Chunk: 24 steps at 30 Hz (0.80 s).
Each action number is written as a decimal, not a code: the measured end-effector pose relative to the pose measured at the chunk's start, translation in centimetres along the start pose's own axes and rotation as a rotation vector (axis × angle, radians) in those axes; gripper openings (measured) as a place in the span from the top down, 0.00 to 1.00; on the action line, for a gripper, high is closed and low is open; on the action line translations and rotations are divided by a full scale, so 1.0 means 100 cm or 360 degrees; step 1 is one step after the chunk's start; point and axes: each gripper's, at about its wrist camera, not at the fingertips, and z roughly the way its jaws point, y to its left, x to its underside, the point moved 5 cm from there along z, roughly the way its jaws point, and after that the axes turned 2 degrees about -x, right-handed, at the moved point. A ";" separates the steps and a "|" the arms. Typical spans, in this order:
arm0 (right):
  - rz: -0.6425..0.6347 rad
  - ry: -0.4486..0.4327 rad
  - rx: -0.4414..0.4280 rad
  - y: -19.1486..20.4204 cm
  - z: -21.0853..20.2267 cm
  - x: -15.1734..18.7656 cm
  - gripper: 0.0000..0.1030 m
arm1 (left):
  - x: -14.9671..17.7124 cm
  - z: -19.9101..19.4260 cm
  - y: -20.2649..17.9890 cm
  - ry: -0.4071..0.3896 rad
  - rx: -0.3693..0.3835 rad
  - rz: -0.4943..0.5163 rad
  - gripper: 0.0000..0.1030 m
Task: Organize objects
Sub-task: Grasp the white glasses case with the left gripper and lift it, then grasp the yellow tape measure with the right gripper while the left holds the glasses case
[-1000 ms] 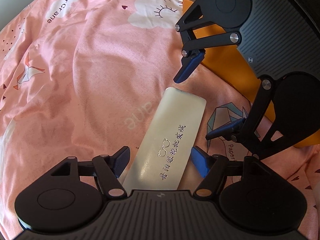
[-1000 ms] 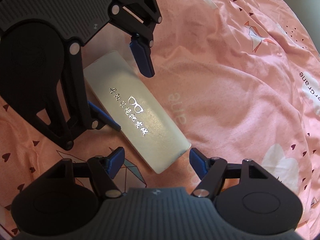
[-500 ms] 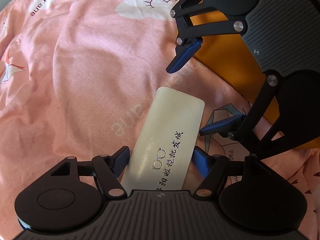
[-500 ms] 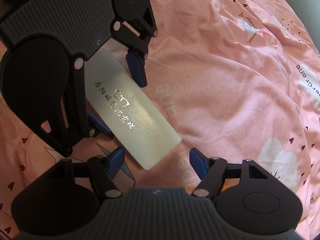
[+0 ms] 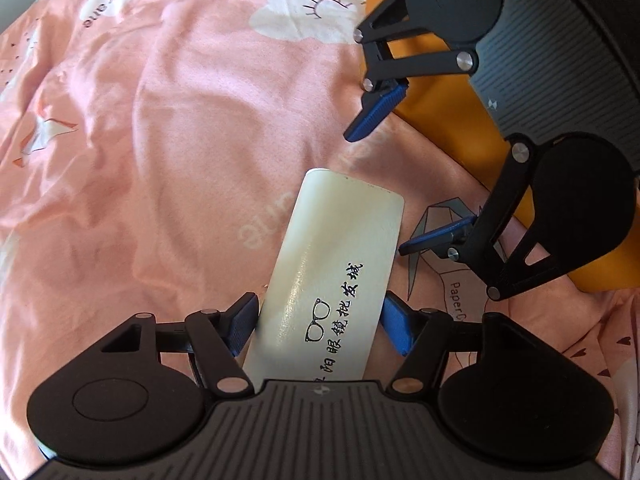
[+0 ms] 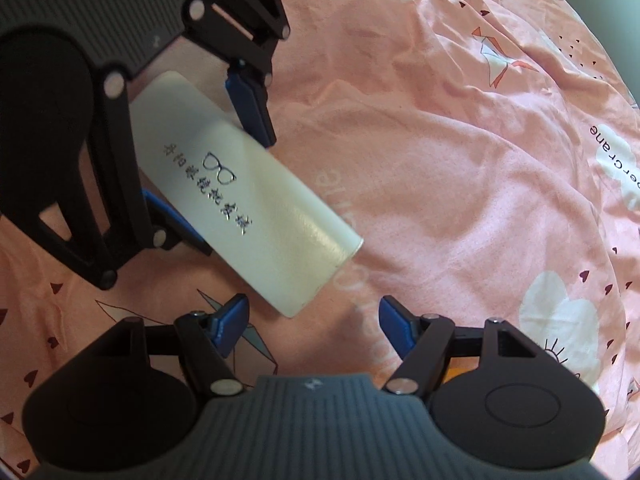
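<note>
Left claw (image 5: pixel 318 322) has just been closing, pads against the case (image 5: pixel 340 256) on the bed (image 5: pixel 168 152); right claw (image 6: pixel 312 320) spread, beside the case's end; orange box (image 5: pixel 448 108) behind.

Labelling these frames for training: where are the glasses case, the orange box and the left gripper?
glasses case (image 5: pixel 344 240), left wrist view, bare top face.
orange box (image 5: pixel 448 120), left wrist view, side wall.
left gripper (image 5: pixel 318 322), left wrist view, between its fingers.

A bed with pink printed cover (image 5: pixel 180 128) carries a white glasses case (image 5: pixel 340 248) and an orange box (image 5: pixel 452 120).
</note>
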 end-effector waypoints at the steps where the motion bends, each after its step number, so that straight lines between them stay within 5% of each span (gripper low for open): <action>1: 0.0001 -0.0005 -0.0002 0.001 -0.001 -0.001 0.29 | 0.000 -0.005 0.001 0.0000 -0.0012 -0.0011 0.26; 12: 0.0137 -0.0025 -0.0079 0.018 -0.005 -0.019 0.35 | 0.005 -0.020 0.013 -0.0003 -0.0182 -0.0089 0.31; 24: 0.0329 0.0074 -0.0077 0.002 0.014 -0.020 0.45 | 0.012 0.000 0.023 0.0053 -0.0093 -0.0187 0.32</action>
